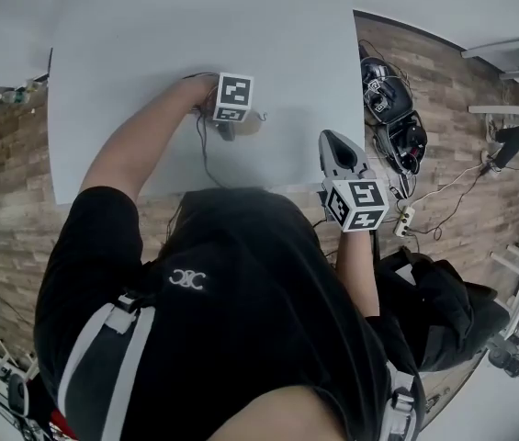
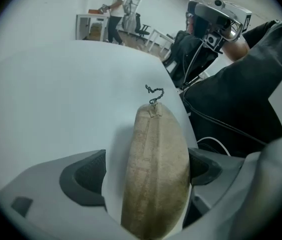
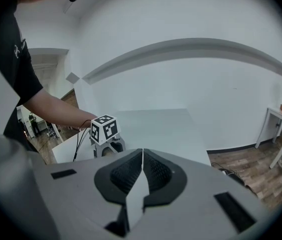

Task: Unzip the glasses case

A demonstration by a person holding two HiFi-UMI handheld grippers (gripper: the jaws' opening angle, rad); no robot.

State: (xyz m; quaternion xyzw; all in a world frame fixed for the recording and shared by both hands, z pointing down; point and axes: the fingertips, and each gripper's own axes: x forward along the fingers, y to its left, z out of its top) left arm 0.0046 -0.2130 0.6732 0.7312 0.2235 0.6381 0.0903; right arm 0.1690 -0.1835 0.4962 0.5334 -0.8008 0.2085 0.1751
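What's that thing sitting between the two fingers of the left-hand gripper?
A tan fabric glasses case, lying on the white table. The left gripper view shows it between the open fingers, with a gap beside one.

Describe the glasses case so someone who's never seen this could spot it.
Start at the white table. The glasses case sits on it between the open left tongs. It alone is tan fabric, oval, with a dark twisted cord at its far tip.

Right gripper closed, empty; left gripper over table.
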